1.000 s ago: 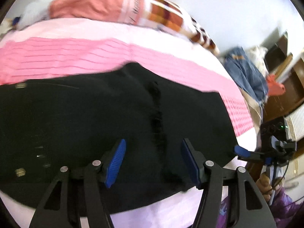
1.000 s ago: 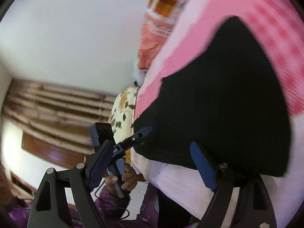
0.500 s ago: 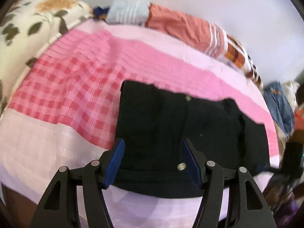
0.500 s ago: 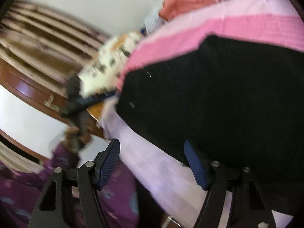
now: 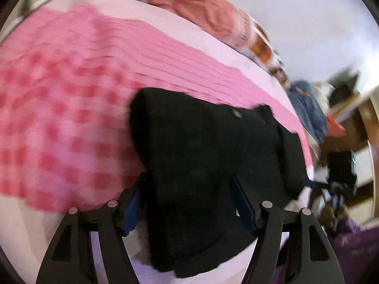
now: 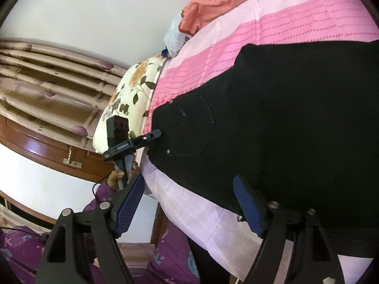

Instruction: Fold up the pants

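Though motion blurs the left wrist view, the left tool [image 5: 189, 203] gapes wide around the near end of the black pants [image 5: 201, 156] on the pink bed [image 5: 71, 118]; in the right wrist view the right tool [image 6: 189, 203] spreads wide at their edge, likely lining up grips; no readable writing

Left tool [image 5: 189, 203] jaws apart; right tool [image 6: 189, 203] jaws apart.
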Tool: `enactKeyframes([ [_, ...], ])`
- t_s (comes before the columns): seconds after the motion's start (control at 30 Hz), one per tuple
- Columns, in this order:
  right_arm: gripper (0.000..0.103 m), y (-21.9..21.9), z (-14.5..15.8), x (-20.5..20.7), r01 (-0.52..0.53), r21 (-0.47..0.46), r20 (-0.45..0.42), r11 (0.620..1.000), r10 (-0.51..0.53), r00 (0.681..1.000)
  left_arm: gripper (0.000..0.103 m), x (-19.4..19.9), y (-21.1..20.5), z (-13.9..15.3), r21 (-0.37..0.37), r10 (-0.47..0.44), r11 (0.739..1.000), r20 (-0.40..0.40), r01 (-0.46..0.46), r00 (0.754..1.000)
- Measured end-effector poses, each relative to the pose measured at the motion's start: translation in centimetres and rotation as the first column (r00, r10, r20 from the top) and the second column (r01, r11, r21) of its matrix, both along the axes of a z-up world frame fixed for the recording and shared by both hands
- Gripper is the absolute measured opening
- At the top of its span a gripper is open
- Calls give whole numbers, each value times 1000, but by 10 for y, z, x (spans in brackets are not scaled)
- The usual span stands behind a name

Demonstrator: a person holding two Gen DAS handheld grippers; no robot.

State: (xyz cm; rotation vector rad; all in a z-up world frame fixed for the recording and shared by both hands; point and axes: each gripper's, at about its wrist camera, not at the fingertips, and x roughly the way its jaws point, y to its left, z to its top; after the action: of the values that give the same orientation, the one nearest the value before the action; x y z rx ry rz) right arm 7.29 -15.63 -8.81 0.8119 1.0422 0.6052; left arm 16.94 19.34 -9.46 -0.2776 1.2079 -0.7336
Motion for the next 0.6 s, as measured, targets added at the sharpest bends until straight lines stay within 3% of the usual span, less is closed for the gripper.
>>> enactKeyframes([
  [0.07, 79, 0, -3, 0, 5, 5, -16, 1000, -5, 1000, 67, 2, -10, -1, 33, -46, 998, 11, 46, 999],
  [0.2, 80, 1, -8, 2, 25, 36, -44, 999, -24, 999, 49, 3, -19, 0, 102, -93, 991, 59, 87, 994],
  [0.33, 83, 6, -7, 4, 28, 42, -52, 999, -26, 998, 43, 8, -12, -1, 70, -59, 996, 45, 56, 997],
  [0.6, 84, 9, -9, 4, 32, 42, -62, 999, -30, 998, 32, -3, -31, 12, 176, 10, 984, 56, -20, 998],
])
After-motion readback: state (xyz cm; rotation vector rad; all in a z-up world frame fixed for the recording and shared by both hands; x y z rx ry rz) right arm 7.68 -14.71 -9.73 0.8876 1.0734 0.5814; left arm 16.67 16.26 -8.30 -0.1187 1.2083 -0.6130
